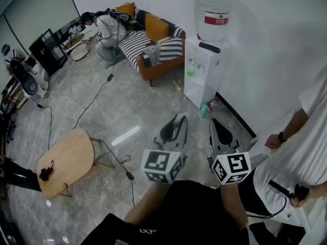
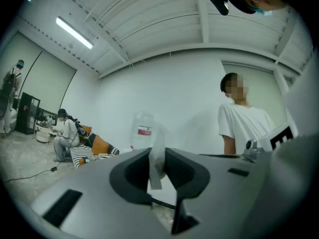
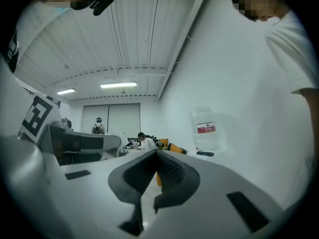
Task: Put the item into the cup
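Observation:
Both grippers are held up in the air over the marble floor, pointing into the room. My left gripper (image 1: 176,120) (image 2: 157,156) is shut on a thin white strip (image 2: 156,158) that stands upright between its jaws and sticks out above them. My right gripper (image 1: 217,124) (image 3: 157,159) is shut, its ribbed pads pressed together with nothing between them. No cup shows in any view. In the head view I cannot make out the strip at the left gripper's tip.
A white water dispenser (image 1: 203,73) with a bottle (image 1: 212,14) stands by the wall ahead. An orange sofa (image 1: 153,37) with a seated person (image 1: 108,28) is further back. A round wooden table (image 1: 69,160) and floor cables lie left. A person in white (image 1: 301,152) stands close at right.

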The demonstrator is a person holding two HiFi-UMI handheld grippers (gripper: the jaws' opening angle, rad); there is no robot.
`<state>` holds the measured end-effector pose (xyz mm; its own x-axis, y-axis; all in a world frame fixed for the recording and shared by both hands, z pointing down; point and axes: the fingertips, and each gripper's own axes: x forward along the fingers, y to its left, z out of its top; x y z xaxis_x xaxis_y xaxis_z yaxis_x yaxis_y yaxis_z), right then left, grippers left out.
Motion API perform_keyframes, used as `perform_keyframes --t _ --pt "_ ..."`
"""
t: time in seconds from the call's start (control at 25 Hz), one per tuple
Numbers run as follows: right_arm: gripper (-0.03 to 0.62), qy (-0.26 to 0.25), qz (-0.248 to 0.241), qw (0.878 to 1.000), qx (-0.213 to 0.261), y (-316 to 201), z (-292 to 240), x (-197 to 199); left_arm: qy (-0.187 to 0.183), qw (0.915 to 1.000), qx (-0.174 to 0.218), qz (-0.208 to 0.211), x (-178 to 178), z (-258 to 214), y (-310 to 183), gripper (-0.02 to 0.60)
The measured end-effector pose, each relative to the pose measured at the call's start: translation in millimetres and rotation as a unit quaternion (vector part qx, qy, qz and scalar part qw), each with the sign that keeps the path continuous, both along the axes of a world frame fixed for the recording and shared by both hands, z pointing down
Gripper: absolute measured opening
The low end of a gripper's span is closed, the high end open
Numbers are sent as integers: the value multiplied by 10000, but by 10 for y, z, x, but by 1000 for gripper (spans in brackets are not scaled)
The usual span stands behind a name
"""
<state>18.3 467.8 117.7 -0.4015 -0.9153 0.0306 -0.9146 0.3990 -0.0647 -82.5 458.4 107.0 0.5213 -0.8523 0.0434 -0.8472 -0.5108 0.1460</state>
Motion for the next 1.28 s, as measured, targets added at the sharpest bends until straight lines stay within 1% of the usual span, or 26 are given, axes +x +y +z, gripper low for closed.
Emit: perform_keyframes --t 0.16,0.36,0.52,0.72,0.88,1.0,1.28 --pt "9 45 6 10000 -12 -4 30 2 4 10000 -17 -2 12 22 5 71" --pt "9 -54 -49 10000 -37 -1 51 12 9 10000 -46 -2 36 41 1 71" --pt "9 -89 161 9998 -20 -22 59 141 27 9999 -89 -50 23 79 -13 71" --pt "9 -174 383 9991 5 -97 60 314 62 9999 -12 -131 -9 51 -42 71" --pt "9 -143 311 9994 4 -133 80 285 78 9997 -20 -238 -77 67 -62 71" --pt "9 -120 256 9996 49 -181 54 263 91 9995 44 -289 -108 30 -105 71" --pt "9 -183 189 9996 77 -331 45 308 51 9996 97 -260 -57 -2 -254 71"
